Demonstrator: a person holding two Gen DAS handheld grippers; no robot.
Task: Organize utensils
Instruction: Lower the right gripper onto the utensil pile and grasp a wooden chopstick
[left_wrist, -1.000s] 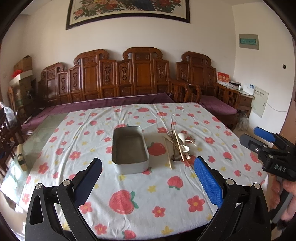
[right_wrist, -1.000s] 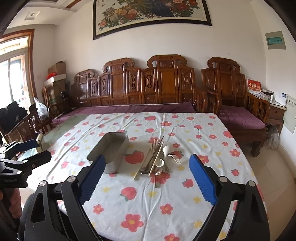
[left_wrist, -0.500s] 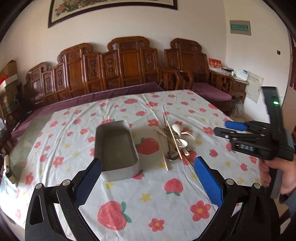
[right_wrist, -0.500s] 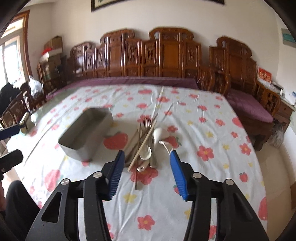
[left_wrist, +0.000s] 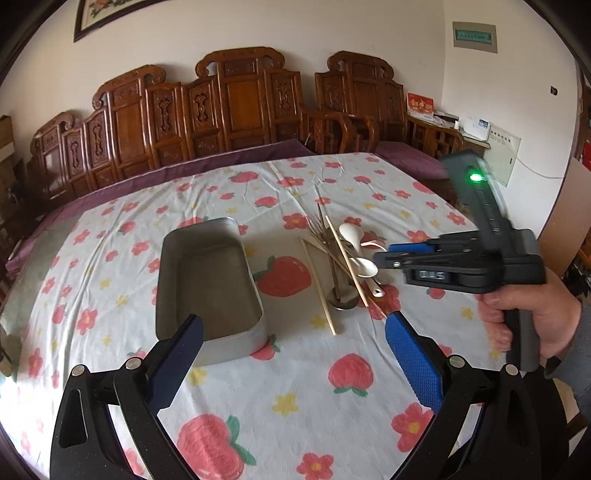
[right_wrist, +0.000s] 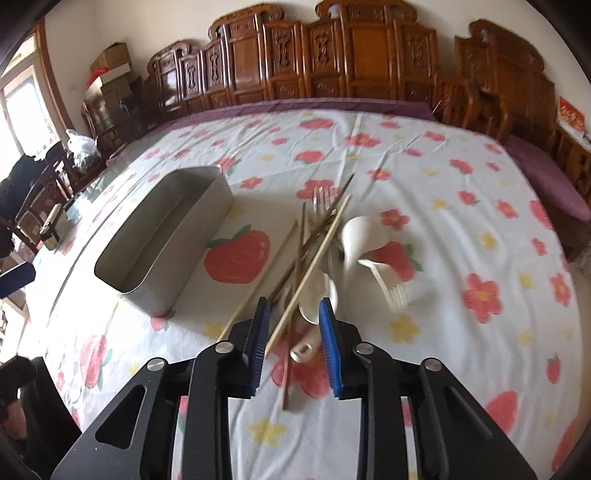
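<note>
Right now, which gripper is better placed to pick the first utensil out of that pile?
The right gripper. It sits over the near end of the utensil pile, its jaws partly open around a chopstick. The left gripper hangs wide open, nearer the metal tin.

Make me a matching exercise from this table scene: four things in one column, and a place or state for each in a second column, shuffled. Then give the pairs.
Things:
1. metal tray
2. white spoon
3. left gripper
4. right gripper

Places or states:
A. jaws wide apart, over the tablecloth near the tray's closest end
B. nothing inside, left of the utensil pile
C. jaws narrowed around the pile's near end
D. on the pile's right side, beside a white fork

Pairs: 1-B, 2-D, 3-A, 4-C
</note>
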